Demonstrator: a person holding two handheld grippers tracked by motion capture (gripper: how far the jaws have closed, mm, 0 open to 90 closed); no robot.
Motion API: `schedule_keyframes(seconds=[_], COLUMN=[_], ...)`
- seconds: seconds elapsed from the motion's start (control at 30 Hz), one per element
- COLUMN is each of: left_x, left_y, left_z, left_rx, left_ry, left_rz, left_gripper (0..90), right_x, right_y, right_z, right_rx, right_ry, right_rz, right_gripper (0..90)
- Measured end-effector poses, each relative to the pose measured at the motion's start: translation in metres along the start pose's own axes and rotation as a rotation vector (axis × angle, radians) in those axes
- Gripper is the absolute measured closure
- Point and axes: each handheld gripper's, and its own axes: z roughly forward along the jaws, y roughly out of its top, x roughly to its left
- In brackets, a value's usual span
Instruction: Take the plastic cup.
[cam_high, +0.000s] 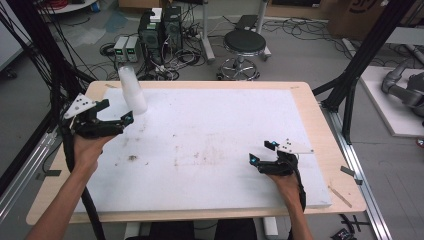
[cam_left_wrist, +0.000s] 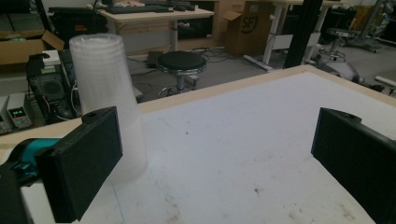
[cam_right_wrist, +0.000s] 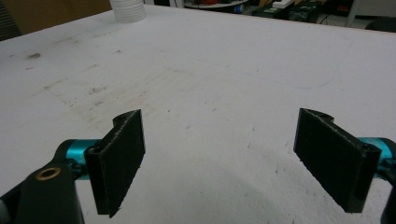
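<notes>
A tall stack of clear plastic cups (cam_high: 132, 90) stands upside down at the back left of the white board (cam_high: 210, 145). My left gripper (cam_high: 118, 111) hovers just in front and left of the stack, jaws open and holding nothing. In the left gripper view the stack of cups (cam_left_wrist: 105, 93) rises just behind the left jaw, outside the gap, and the left gripper (cam_left_wrist: 212, 163) spans bare board. My right gripper (cam_high: 261, 151) rests low near the front right of the board, open and holding nothing. In the right gripper view, the right gripper (cam_right_wrist: 224, 158) faces the board, with the stack of cups (cam_right_wrist: 127, 9) far off.
The board lies on a wooden table (cam_high: 327, 145) with a bare rim. Beyond the far edge stand a black stool (cam_high: 244, 44), computer boxes (cam_high: 160, 31) and loose cables on the floor. Black frame posts (cam_high: 360, 55) flank the table on both sides.
</notes>
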Motion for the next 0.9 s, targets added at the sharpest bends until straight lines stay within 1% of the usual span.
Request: schedule_keyframes(seconds=[0.07,0.1,0.13,0.17,0.2,0.23,0.27,0.3,0.53,0.6,0.7,0.8,0.83,0.9], left_x=[0.003,0.005,0.008,0.008,0.011,0.015,0.015,0.017,0.035,0.040,0.047,0.053,0.056,0.061], left_y=[0.009,0.014,0.021,0.021,0.025,0.033,0.033,0.037,0.063,0.070,0.082,0.093,0.096,0.099], left_z=[0.005,0.008,0.014,0.014,0.016,0.022,0.022,0.024,0.044,0.050,0.059,0.068,0.071,0.077], left_rx=[0.002,0.010,0.007,0.007,0.011,0.011,0.011,0.013,0.037,0.051,0.076,0.097,0.105,0.123], left_ry=[0.004,0.010,0.009,0.009,0.007,0.028,0.028,0.037,0.079,0.086,0.110,0.117,0.123,0.130], left_rz=[-0.002,0.001,-0.012,-0.012,-0.020,-0.015,-0.015,-0.013,-0.045,-0.052,-0.059,-0.070,-0.075,-0.084], left_gripper=[1.9,1.9,1.9,1.9,1.9,1.8,1.8,1.9,1.8,1.9,1.9,1.9,1.9,1.9], right_x=[0.000,0.000,0.000,0.000,0.000,0.000,0.000,0.000,0.000,0.000,0.000,0.000,0.001,0.000], right_y=[0.000,0.000,0.000,0.000,0.000,0.000,0.000,0.000,0.000,0.000,0.000,0.000,0.000,0.000], right_z=[0.000,0.000,0.000,0.000,0.000,0.000,0.000,0.000,0.001,0.001,0.001,0.001,0.000,0.000], right_rx=[-0.001,-0.001,-0.001,-0.001,0.000,-0.001,0.000,0.000,0.003,0.005,0.006,0.003,0.004,0.001], right_ry=[0.000,0.001,0.002,0.002,0.003,0.004,0.002,0.003,-0.002,-0.003,-0.002,-0.006,-0.004,-0.004], right_rz=[-0.001,-0.001,0.001,0.001,0.000,-0.002,-0.003,-0.003,-0.002,0.000,-0.004,-0.007,0.001,0.000], right_gripper=[16.6,16.6,16.6,16.6,16.6,16.6,16.5,16.6,16.6,16.6,16.6,16.6,16.6,16.6])
